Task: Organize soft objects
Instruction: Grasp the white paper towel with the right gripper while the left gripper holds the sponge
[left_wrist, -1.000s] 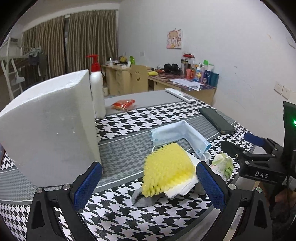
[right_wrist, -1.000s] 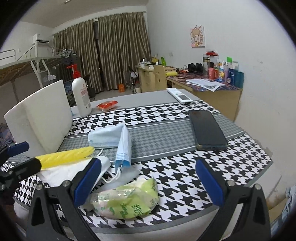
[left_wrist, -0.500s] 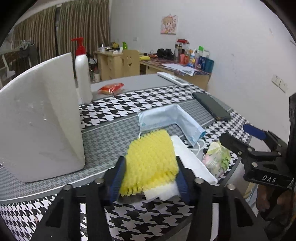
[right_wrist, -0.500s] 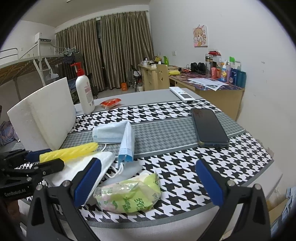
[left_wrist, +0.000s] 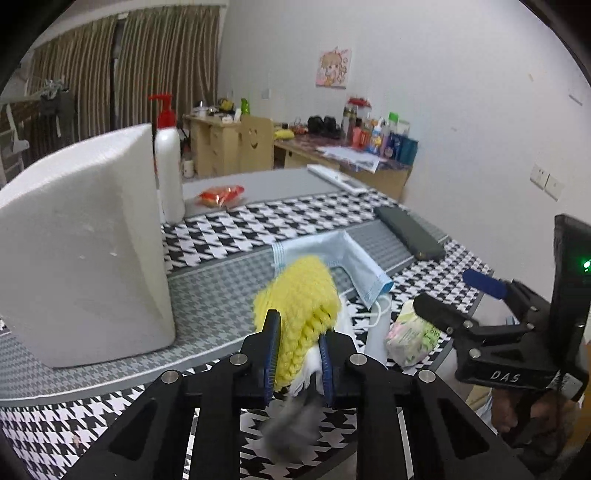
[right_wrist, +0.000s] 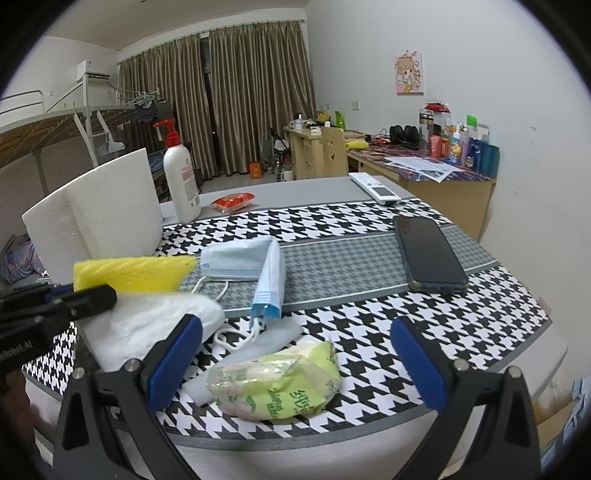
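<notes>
My left gripper (left_wrist: 297, 334) is shut on a yellow sponge (left_wrist: 301, 295) with a white layer under it, lifted a little off the houndstooth table (left_wrist: 229, 273). The sponge also shows in the right wrist view (right_wrist: 136, 273), with white cloth (right_wrist: 147, 328) below it. A folded blue face mask (right_wrist: 255, 266) lies just behind it. A green tissue pack (right_wrist: 280, 384) lies between the fingers of my open right gripper (right_wrist: 291, 354), near the table's front edge. A grey scrap (left_wrist: 291, 428) hangs blurred under the left gripper.
A big white foam block (left_wrist: 81, 251) stands at the left. Behind it is a white pump bottle (right_wrist: 181, 184), a red snack packet (right_wrist: 232, 201) and a remote (right_wrist: 375, 188). A dark phone (right_wrist: 428, 254) lies at the right. The right gripper shows in the left wrist view (left_wrist: 476, 299).
My left gripper closed on the yellow sponge and raised it off the table. The right gripper moved slightly closer to the tissue pack and stayed open.
</notes>
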